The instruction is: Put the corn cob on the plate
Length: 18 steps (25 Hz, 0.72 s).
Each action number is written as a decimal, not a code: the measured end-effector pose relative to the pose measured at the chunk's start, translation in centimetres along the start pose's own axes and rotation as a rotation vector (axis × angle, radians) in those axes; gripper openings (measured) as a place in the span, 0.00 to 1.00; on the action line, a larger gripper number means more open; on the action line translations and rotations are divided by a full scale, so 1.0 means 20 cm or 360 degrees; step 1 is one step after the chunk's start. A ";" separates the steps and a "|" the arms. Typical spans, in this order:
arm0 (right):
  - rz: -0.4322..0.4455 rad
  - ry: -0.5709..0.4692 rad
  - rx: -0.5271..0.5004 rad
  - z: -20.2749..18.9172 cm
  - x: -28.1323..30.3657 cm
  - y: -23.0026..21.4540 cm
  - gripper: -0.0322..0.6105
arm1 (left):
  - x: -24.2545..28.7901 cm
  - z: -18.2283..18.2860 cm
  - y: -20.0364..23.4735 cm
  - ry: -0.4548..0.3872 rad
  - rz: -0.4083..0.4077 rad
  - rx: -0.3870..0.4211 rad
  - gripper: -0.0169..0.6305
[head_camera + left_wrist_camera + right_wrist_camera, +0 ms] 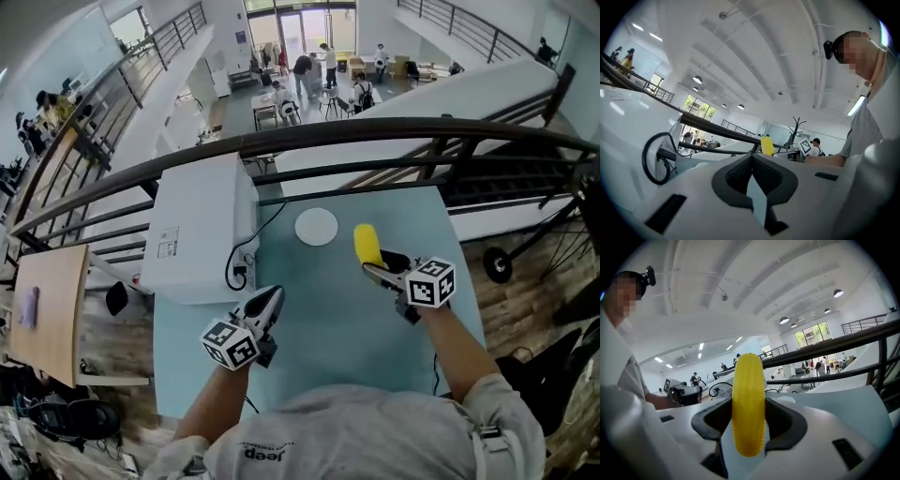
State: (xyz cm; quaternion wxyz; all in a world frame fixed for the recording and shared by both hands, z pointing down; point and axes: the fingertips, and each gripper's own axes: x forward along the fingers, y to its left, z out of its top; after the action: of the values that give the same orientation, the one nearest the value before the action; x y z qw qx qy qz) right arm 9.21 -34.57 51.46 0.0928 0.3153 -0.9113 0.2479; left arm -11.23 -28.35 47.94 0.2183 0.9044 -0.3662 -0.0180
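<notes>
While 1 corn cob [367,245] sits clamped between the pads of the right gripper [378,270], its far end sticking out past the jaws, 1 white plate [316,226] lies on the far part of the pale blue table [328,328]. The cob is just right of the plate and slightly nearer, apart from it. Both forearms reach out over the near half of the table, 2 grippers in all. The left gripper [272,298] is at the near left, angled toward the far right, its jaws closed together on nothing. 1 white box [202,225] with 1 black cable [246,246] stands at the left.
</notes>
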 end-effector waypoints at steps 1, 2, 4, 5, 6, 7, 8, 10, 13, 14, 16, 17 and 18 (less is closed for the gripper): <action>-0.0018 0.0031 -0.0025 0.01 0.04 -0.03 0.41 | 0.04 0.01 0.02 -0.0001 0.0000 0.0012 0.05; -0.0032 0.0060 -0.0048 0.02 0.08 -0.06 0.41 | 0.07 0.01 0.05 -0.0001 0.0007 0.0023 0.05; -0.0046 0.0112 -0.0091 0.03 0.17 -0.12 0.41 | 0.12 0.01 0.10 -0.0005 0.0035 0.0038 0.05; -0.0052 0.0137 -0.0112 0.04 0.22 -0.16 0.41 | 0.14 0.01 0.13 -0.0009 0.0052 0.0037 0.05; -0.0057 0.0159 -0.0131 0.04 0.27 -0.19 0.41 | 0.16 0.00 0.16 -0.0011 0.0066 0.0030 0.05; -0.0062 0.0179 -0.0147 0.04 0.32 -0.23 0.41 | 0.18 -0.01 0.19 -0.0012 0.0079 0.0019 0.05; -0.0066 0.0195 -0.0162 0.04 0.37 -0.26 0.41 | 0.21 -0.02 0.22 -0.0010 0.0088 0.0007 0.05; -0.0071 0.0223 -0.0192 0.05 0.47 -0.33 0.41 | 0.27 -0.04 0.28 -0.0001 0.0099 -0.0017 0.05; -0.0081 0.0277 -0.0243 0.05 0.60 -0.44 0.41 | 0.38 -0.10 0.35 0.0019 0.0104 -0.0046 0.05; -0.0084 0.0300 -0.0259 0.04 0.64 -0.47 0.41 | 0.42 -0.13 0.37 0.0025 0.0109 -0.0052 0.05; -0.0093 0.0354 -0.0295 0.01 0.72 -0.54 0.41 | 0.49 -0.18 0.42 0.0038 0.0128 -0.0062 0.05; -0.0101 0.0383 -0.0317 -0.01 0.76 -0.58 0.41 | 0.53 -0.20 0.45 0.0048 0.0140 -0.0068 0.05; -0.0112 0.0411 -0.0338 -0.03 0.80 -0.61 0.41 | 0.57 -0.24 0.48 0.0059 0.0151 -0.0074 0.05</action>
State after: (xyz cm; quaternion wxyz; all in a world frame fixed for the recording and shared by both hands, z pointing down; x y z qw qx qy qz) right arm 4.33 -51.08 61.93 0.2506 0.3008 -0.9013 0.1854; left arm -8.28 -40.24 57.53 0.2466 0.8809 -0.4039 0.0008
